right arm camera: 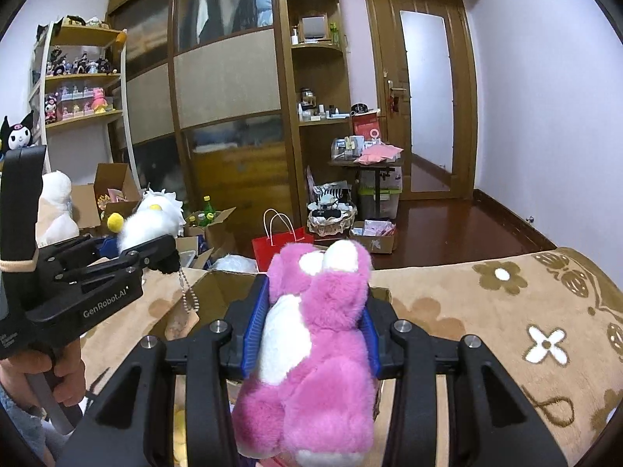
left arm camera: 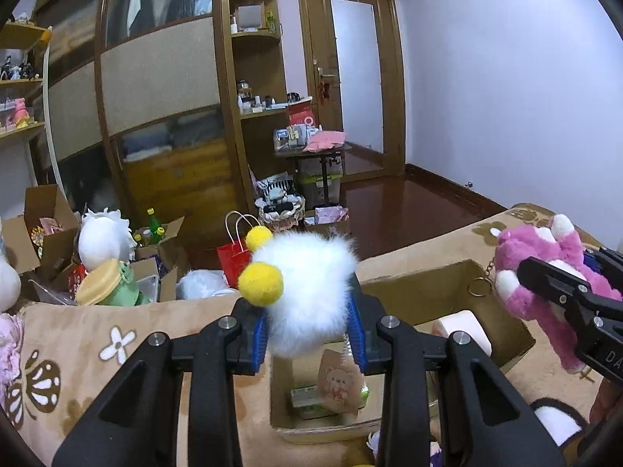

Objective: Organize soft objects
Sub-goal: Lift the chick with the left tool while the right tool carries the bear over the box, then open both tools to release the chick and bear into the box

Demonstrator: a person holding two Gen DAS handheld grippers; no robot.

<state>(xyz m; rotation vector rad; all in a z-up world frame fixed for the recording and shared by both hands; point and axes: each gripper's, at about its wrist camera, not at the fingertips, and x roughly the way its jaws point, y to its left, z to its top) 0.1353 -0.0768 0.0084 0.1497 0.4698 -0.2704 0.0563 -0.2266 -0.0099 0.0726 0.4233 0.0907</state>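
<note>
Beige flower-patterned plush blanket [left arm camera: 117, 334] lies under an open cardboard box [left arm camera: 447, 276]. Above it, a white fluffy toy with 2 yellow pompoms [left arm camera: 307, 292] is clamped by the left gripper [left arm camera: 311, 330], a pink-and-white plush bear [right arm camera: 311, 334] by the right gripper [right arm camera: 311, 330]. Each should be lowered well inside before being released.

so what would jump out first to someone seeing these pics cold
Two bright plush toys, each clamped in jaws: a white fluffy toy with yellow pom-poms in the left gripper, a pink bear in the right gripper. Both hang above an open cardboard box on the beige flowered blanket.
</note>
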